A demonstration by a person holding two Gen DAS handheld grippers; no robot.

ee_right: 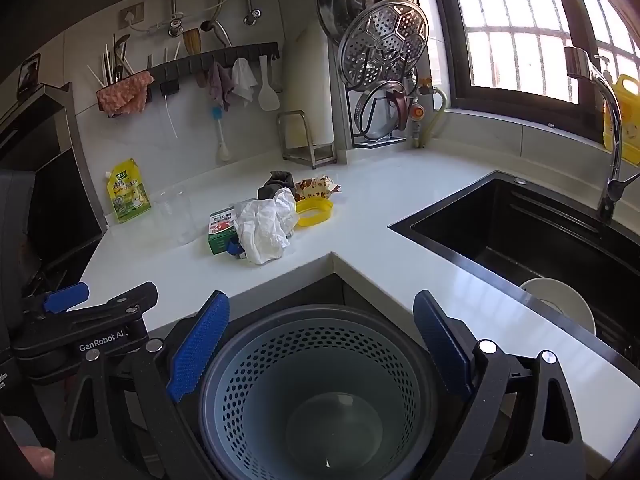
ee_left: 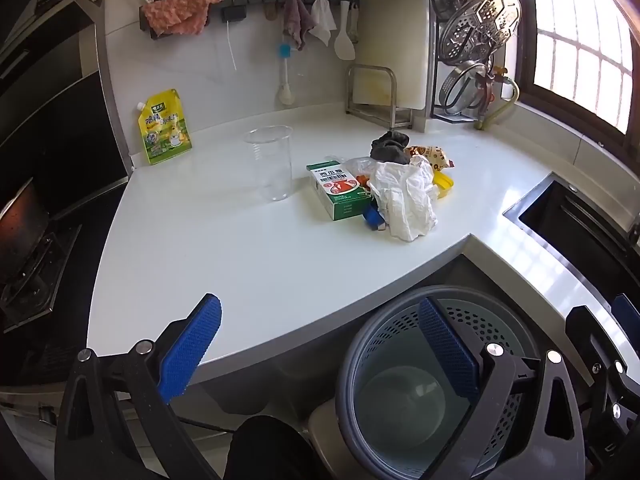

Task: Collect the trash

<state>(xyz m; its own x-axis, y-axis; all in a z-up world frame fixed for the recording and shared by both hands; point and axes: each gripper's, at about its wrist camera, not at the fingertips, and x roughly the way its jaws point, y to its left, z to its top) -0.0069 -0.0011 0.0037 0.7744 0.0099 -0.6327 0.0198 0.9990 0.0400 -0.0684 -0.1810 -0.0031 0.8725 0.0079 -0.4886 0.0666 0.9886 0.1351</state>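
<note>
**Trash heaped on the counter, both grippers spread wide above the perforated bin**

Left gripper (ee_left: 320,354) held low at the counter's front edge, blue-padded fingers (ee_left: 191,354) wide apart, gripping nothing. Right gripper (ee_right: 322,346) likewise spread, poised directly over the bin (ee_right: 316,396), nothing between its pads (ee_right: 199,350).

Landmark: the grey perforated bin (ee_left: 436,384), standing on the floor in the inner corner of the white L-shaped countertop (ee_left: 224,248), open and showing only its bare bottom.

Beyond the bin, on the countertop, one tight cluster of trash:
- crumpled white paper (ee_left: 404,200) nearest the bin, partly lying over the rest;
- green and white carton (ee_left: 340,190) touching the paper's left side;
- small blue piece (ee_left: 372,216) tucked under the paper's near edge;
- yellow plastic ring-shaped piece (ee_right: 314,210) just right of the paper;
- printed snack wrapper (ee_right: 318,186) and a dark crumpled cloth-like lump (ee_left: 390,148) at the far side of the pile.

Left of the pile, apart from it, a clear plastic cup (ee_left: 272,164) upright. Farther left, against the wall, a yellow spout pouch (ee_left: 164,126) standing.

Right of the bin, the black sink (ee_right: 532,236) sunk in the counter, a white plate (ee_right: 560,304) inside.
</note>
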